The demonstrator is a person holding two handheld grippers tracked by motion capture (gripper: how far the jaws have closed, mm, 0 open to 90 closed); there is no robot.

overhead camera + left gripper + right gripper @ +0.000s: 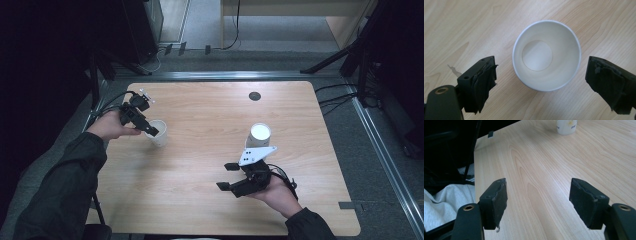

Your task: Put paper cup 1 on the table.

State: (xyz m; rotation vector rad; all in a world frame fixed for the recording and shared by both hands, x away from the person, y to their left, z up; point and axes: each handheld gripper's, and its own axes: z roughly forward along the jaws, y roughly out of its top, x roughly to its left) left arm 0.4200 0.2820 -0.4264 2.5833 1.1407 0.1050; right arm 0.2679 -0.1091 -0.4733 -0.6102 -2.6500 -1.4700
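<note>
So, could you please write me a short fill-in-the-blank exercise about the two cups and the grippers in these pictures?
1. The left gripper hangs above a white paper cup that stands upright and holds ____.
2. The jaws of the left gripper are ____, with no pad touching the cup.
3. The second cup stands ____ down, its flat base on top.
4. The right gripper has ____ between its jaws.

Missing words: nothing; open; upside; nothing
</note>
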